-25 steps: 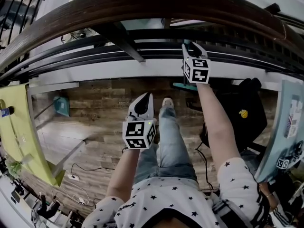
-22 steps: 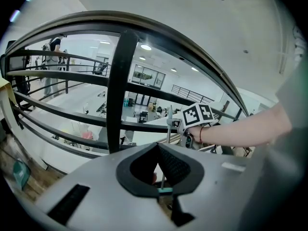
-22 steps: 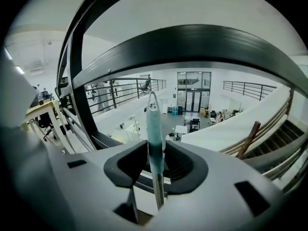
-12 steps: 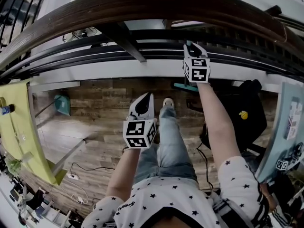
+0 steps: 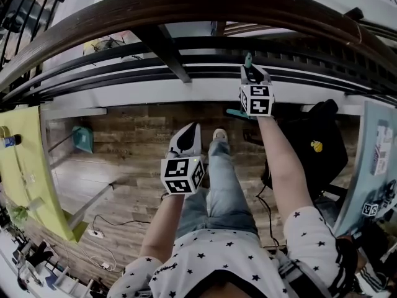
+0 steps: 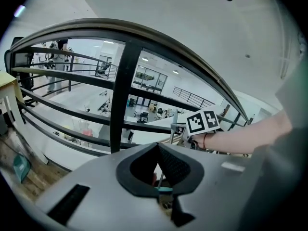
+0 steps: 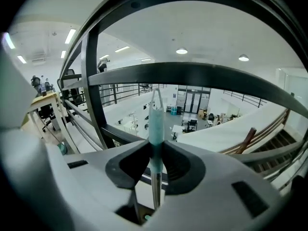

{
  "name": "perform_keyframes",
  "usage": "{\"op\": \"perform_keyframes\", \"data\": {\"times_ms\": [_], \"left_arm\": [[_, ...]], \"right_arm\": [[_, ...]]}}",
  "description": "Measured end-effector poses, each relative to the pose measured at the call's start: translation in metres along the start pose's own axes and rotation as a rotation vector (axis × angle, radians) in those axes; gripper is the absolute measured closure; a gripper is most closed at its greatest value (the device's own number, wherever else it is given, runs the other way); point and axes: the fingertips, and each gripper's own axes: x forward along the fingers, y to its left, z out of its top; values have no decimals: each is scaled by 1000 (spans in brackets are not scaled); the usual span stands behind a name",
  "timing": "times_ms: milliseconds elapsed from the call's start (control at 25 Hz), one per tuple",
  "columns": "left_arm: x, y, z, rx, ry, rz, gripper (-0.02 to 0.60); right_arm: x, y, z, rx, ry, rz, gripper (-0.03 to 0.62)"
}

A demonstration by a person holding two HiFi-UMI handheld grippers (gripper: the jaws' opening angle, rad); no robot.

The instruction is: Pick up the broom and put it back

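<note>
One probably light, stiff broom (image 7: 156,124): your right gripper (image 5: 249,67) fingers clamp its slim teal grip up high, so expect swing below; left gripper (image 5: 191,128) fingers closed, empty.

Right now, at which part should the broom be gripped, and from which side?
Grip the teal sleeve near the top of the broom. Its handle is thin and stands almost upright by the railing, so approach from the person's side, one jaw on each side. The right gripper is closed on it there.
</note>
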Motion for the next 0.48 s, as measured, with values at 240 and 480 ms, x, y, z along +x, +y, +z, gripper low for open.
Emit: {"op": "perform_keyframes", "data": {"times_ms": [240,480], "left_arm": [[-22,-8,-2,0,-7,-10,571],[-49,-11,-1,3,-19,-17,571]], "right_arm": [[-38,10,-9,-10,-7,1,517],[-76,24,-15,-17,-1,-21,517]]}}
